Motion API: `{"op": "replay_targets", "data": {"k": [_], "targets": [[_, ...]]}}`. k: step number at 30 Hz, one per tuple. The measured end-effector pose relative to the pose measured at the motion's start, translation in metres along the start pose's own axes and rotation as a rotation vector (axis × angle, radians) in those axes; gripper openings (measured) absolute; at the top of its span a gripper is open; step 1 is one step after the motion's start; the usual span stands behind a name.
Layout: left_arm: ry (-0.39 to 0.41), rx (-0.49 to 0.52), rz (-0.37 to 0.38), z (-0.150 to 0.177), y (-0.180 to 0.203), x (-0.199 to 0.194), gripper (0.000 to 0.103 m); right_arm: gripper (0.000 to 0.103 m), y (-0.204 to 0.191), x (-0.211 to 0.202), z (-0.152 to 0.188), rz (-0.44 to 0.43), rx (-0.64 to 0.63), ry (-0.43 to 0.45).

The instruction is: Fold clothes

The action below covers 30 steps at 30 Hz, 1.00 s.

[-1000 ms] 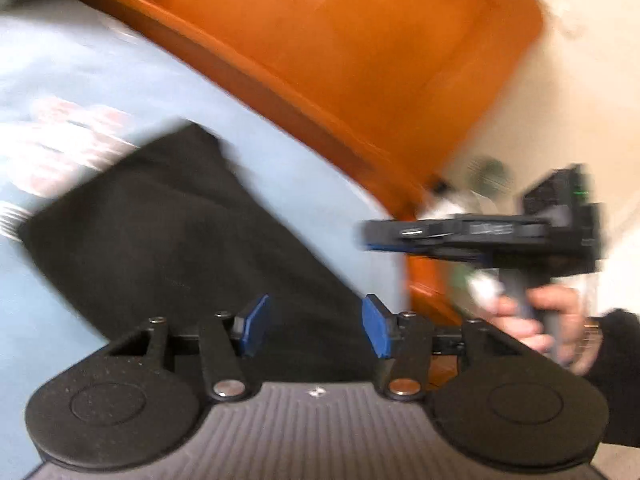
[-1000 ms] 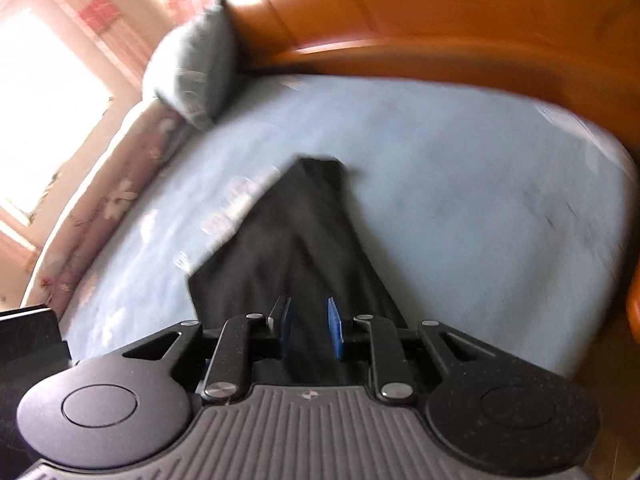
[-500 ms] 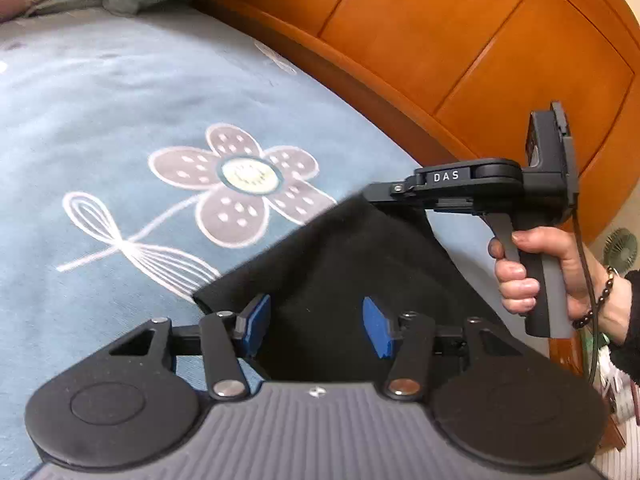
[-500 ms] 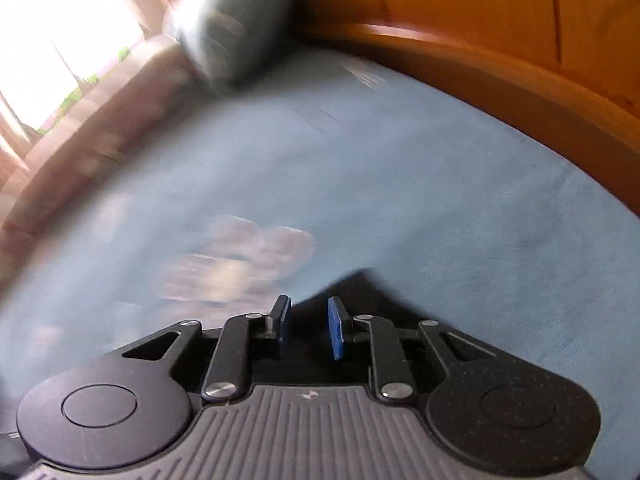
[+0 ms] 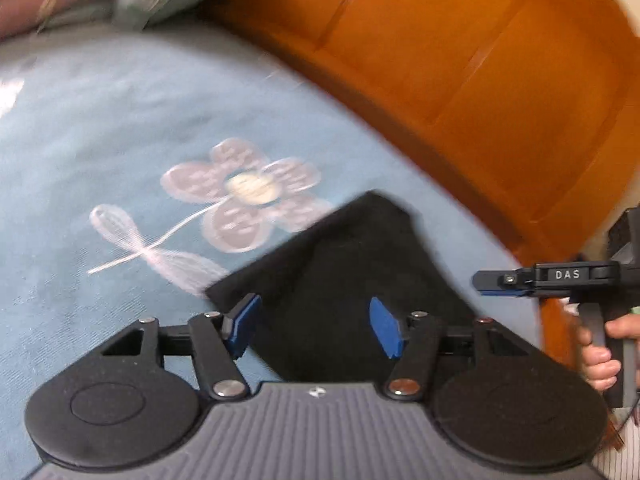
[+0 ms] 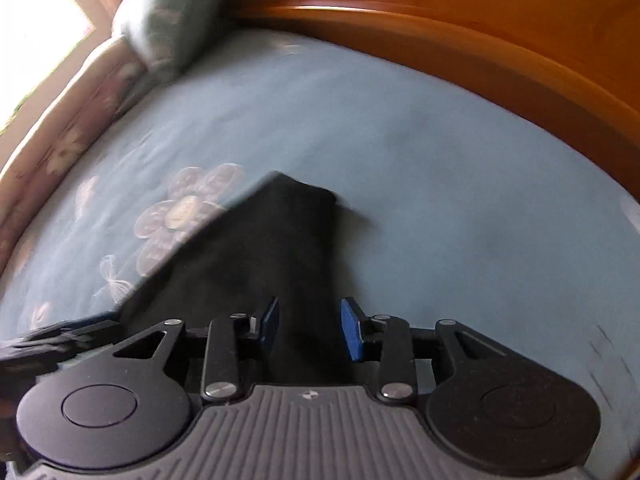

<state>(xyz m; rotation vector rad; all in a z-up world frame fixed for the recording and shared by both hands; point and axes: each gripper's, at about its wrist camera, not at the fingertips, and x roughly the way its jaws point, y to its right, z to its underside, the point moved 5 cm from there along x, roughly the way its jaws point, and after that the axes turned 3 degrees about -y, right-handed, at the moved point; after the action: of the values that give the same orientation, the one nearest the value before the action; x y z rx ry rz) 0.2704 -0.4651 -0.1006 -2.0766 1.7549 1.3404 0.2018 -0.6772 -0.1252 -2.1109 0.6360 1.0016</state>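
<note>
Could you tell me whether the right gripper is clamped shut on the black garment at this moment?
No, the right gripper stands open, its blue pads apart on either side of the black garment lying on the blue bedsheet.

Black garment [image 5: 340,280], pale-blue flowered bedsheet [image 5: 120,128], orange headboard [image 5: 500,60]
</note>
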Motion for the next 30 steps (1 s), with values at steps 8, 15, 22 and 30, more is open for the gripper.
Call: {"op": "replay_targets", "data": {"k": [8, 15, 22, 30], "targets": [[-0.115, 0.029, 0.290, 0.069, 0.101, 0.011, 0.064, 0.048, 0.015, -0.023, 0.073, -0.085, 0.120, -0.036], [-0.176, 0.050, 0.282, 0.085, 0.109, 0.020, 0.065, 0.038, 0.041, -0.048, 0.064, -0.056, 0.223, 0.089], [-0.146, 0.159, 0.291, 0.079, 0.115, 0.016, 0.070, 0.042, 0.032, -0.031, 0.083, -0.058, 0.142, -0.029], [-0.124, 0.250, 0.250, 0.063, 0.106, 0.032, 0.072, 0.039, 0.029, -0.051, 0.075, -0.130, 0.133, 0.055]]}}
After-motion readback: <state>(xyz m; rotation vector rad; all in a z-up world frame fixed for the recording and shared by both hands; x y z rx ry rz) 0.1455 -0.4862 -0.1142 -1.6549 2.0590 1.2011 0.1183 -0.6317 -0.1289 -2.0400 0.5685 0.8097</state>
